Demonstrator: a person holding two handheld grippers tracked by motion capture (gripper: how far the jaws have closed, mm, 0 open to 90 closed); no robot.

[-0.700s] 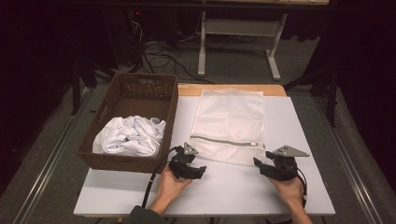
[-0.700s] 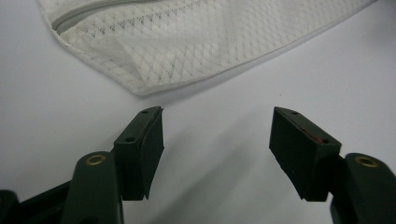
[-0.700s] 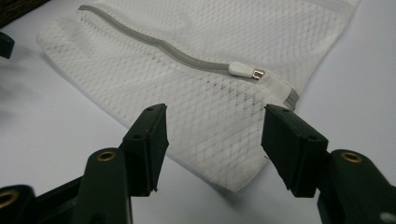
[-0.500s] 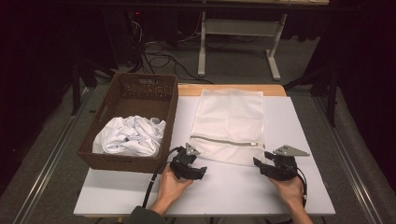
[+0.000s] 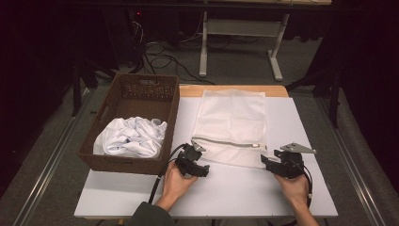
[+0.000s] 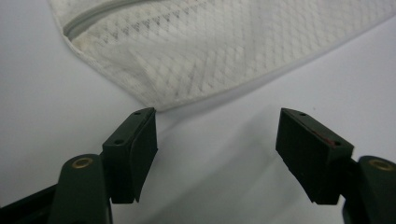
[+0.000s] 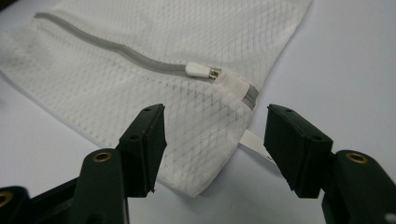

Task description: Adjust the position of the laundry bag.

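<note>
The white mesh laundry bag lies flat on the tabletop, just beside the brown wicker basket that holds crumpled white cloth. Its grey zipper runs across near the edge closest to the person, and the white pull tab sits at the end on the right gripper's side, so the bag looks closed.

The left gripper has its jaws apart with nothing between them, and the near corner of the bag lies just in front of them. The right gripper also has its jaws wide apart; the other near corner of the bag reaches between them, but the pads do not press on it.

I think the bag is very light, thin and soft, so it will fold and hang down when lifted. The smooth tabletop gives little friction, so it may slide instead of being pinched. The hemmed corners seem the best places to hold, or the small label and the pull tab for opening
</note>
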